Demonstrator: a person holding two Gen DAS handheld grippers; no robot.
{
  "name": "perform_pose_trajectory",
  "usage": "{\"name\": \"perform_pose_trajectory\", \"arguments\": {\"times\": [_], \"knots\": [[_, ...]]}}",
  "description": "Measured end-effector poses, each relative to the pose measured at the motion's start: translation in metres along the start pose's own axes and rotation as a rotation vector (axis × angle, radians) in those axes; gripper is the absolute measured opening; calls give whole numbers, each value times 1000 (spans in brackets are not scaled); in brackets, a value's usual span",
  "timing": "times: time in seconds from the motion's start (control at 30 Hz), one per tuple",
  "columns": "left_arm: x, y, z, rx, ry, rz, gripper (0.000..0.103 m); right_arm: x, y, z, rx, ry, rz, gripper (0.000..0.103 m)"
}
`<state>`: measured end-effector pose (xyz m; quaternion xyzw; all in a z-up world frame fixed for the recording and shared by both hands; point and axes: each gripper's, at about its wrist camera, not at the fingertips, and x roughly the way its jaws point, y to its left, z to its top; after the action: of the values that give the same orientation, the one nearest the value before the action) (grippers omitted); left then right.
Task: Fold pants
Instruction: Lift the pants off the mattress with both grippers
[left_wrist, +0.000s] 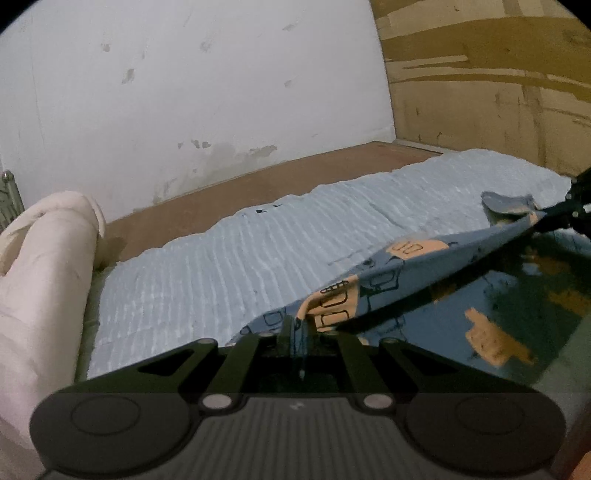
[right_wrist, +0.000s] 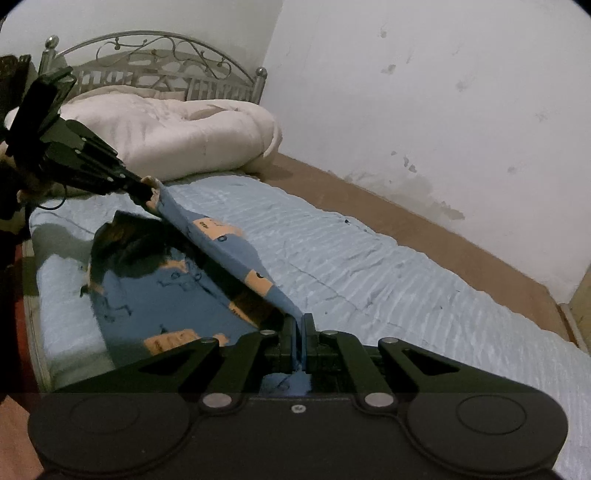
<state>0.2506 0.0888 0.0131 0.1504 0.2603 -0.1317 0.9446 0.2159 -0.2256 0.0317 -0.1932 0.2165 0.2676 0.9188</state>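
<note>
The left tongs (left_wrist: 295, 326) and the right tongs (right_wrist: 300, 332) each clench the blue patterned pants (right_wrist: 225, 240), stretched taut between them above the bed (right_wrist: 369, 258).

A stained white wall (right_wrist: 424, 92) runs behind the bed, whose pale-blue ribbed cover (right_wrist: 369, 266) spreads wide; at 11 o'clock in the right wrist view stands a metal headboard (right_wrist: 155, 70) — a cream duvet (right_wrist: 177, 129) bunched beneath it.
</note>
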Motion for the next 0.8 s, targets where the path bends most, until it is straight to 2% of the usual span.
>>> {"name": "perform_pose_trajectory", "arguments": {"times": [0.17,0.37,0.6,0.8], "knots": [[-11,-13,-18,63,-23,48,2,-10,29,-15,-42,-14,-14,1],[-12,-27,-40,159,15,38,2,-19,57,-32,-101,16,-2,1],[-5,-40,-55,192,52,25,2,-21,63,-46,-72,31,-14,0],[-9,-37,-62,176,71,17,2,-20,71,-53,-73,34,-15,0]]}}
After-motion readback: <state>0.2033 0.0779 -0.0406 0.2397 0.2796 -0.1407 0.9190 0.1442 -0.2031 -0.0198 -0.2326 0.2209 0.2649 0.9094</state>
